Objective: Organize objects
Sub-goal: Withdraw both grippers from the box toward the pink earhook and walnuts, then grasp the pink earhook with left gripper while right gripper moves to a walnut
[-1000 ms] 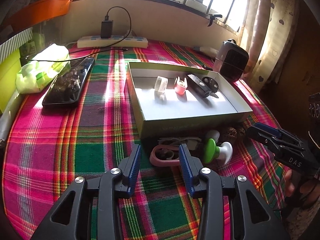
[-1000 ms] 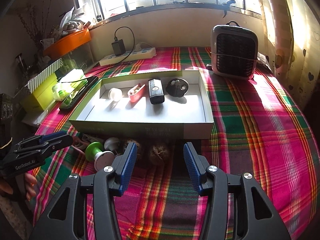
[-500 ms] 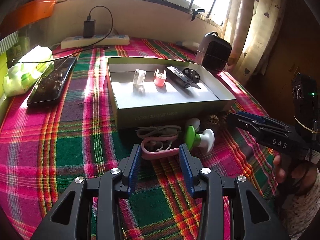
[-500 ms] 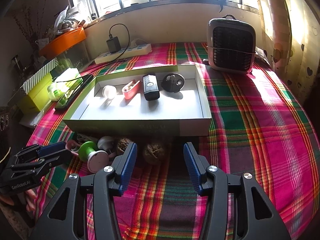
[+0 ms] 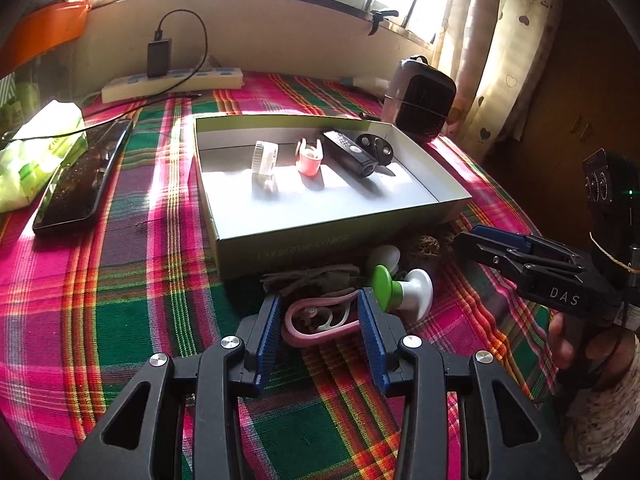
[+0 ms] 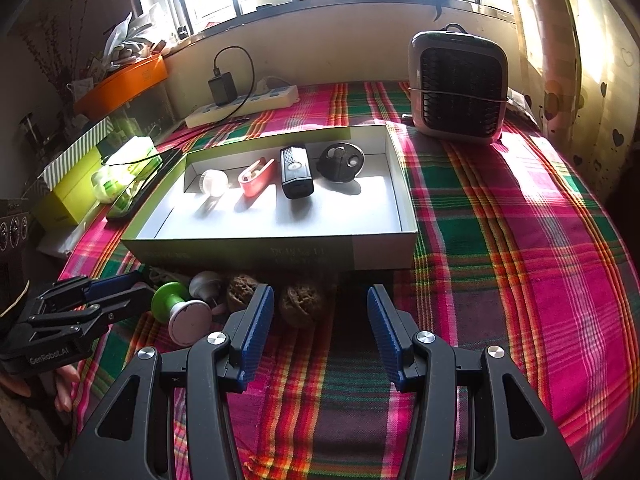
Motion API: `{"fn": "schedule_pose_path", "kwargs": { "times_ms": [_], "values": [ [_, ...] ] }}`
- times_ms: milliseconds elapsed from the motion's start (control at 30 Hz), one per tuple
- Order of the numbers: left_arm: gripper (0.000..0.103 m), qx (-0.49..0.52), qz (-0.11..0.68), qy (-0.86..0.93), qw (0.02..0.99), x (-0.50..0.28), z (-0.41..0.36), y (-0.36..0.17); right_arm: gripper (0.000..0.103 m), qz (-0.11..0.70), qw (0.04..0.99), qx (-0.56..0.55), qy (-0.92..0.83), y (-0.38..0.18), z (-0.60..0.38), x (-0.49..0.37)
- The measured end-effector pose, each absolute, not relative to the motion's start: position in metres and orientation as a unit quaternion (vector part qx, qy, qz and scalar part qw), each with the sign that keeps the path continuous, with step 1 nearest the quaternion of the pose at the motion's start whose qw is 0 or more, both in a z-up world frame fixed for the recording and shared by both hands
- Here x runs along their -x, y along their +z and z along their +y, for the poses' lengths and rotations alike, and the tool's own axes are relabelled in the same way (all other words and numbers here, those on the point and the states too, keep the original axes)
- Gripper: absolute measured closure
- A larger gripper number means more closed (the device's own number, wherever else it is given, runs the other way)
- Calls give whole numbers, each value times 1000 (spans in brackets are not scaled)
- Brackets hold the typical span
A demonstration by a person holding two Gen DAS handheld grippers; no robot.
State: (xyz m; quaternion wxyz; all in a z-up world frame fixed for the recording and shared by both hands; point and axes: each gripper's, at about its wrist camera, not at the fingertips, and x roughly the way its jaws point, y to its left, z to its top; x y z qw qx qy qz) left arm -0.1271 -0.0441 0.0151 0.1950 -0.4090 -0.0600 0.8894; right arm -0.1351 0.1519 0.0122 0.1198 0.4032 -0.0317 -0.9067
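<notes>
An open shallow box (image 5: 320, 240) on the plaid cloth holds a white cap (image 5: 264, 158), a pink clip (image 5: 309, 158), a black remote-like device (image 5: 348, 154) and a black round piece (image 5: 376, 146). In front of it lie a pink ear hook (image 5: 320, 332), a grey cord bundle (image 5: 316, 276), a green-and-white spool (image 5: 400, 292) and two walnuts (image 6: 301, 305). My left gripper (image 5: 318, 300) is open and straddles the pink ear hook. My right gripper (image 6: 320, 294) is open, with one walnut just ahead of its left fingertip.
A dark phone (image 5: 80, 184) and a green tissue pack (image 5: 36, 148) lie left of the box. A power strip (image 5: 172, 82) with a charger runs along the back wall. A small heater (image 6: 458, 88) stands at the back right. A hand (image 5: 560, 340) holds the right gripper's handle.
My left gripper has come forward and turned slightly, so the pink ear hook now lies between its fingers instead of ahead of them. The right gripper has hardly moved.
</notes>
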Motion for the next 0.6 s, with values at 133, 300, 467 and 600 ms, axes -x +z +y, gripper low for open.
{"fn": "schedule_pose_path", "kwargs": {
  "times_ms": [133, 300, 467, 600],
  "values": [
    [66, 410, -54, 886, 209, 120, -39, 17, 53, -34, 119, -406, -905, 11, 154, 137],
    [66, 417, -50, 879, 224, 111, -35, 17, 53, -28, 116, -413, -903, 8, 154, 140],
    [66, 417, -29, 877, 235, 103, -29, 18, 53, -24, 127, -419, -899, 5, 152, 144],
    [66, 418, -12, 877, 237, 101, -22, 18, 53, -16, 132, -423, -896, 5, 150, 146]
  ]
}}
